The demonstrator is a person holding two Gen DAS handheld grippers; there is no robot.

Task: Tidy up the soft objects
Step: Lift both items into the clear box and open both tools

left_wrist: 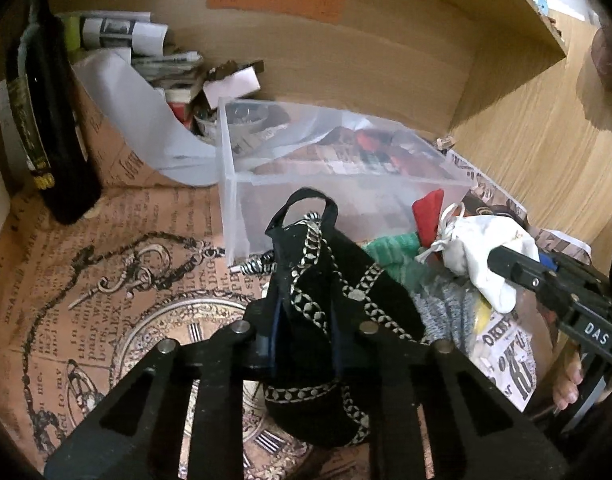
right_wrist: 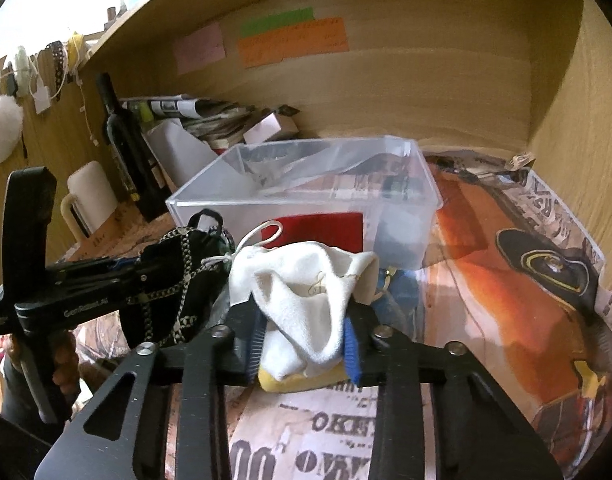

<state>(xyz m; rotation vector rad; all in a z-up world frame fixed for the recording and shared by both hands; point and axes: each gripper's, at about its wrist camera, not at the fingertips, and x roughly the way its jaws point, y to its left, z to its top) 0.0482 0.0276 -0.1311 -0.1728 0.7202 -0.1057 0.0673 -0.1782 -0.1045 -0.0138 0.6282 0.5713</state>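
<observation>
both grabs done | left gripper (left_wrist: 306,344) clamped on black pouch (left_wrist: 325,280), right gripper (right_wrist: 306,340) clamped on white pouch (right_wrist: 306,304), both just in front of clear box (right_wrist: 425,184) | next I'd guess: drop them in

Both tools are matte black. The left claw (left_wrist: 306,344) has slotted, triangular linkage arms with silver round rivets; the right claw (right_wrist: 306,344) matches it, with blue ribbed fingers (right_wrist: 351,354). White lettering marks each body — "DAS" on the right one. Bare skin shows at a hand (right_wrist: 64,364).

Right gripper (right_wrist: 306,344) clamps a white pouch (right_wrist: 309,300) — clear box (right_wrist: 405,200) behind.
</observation>
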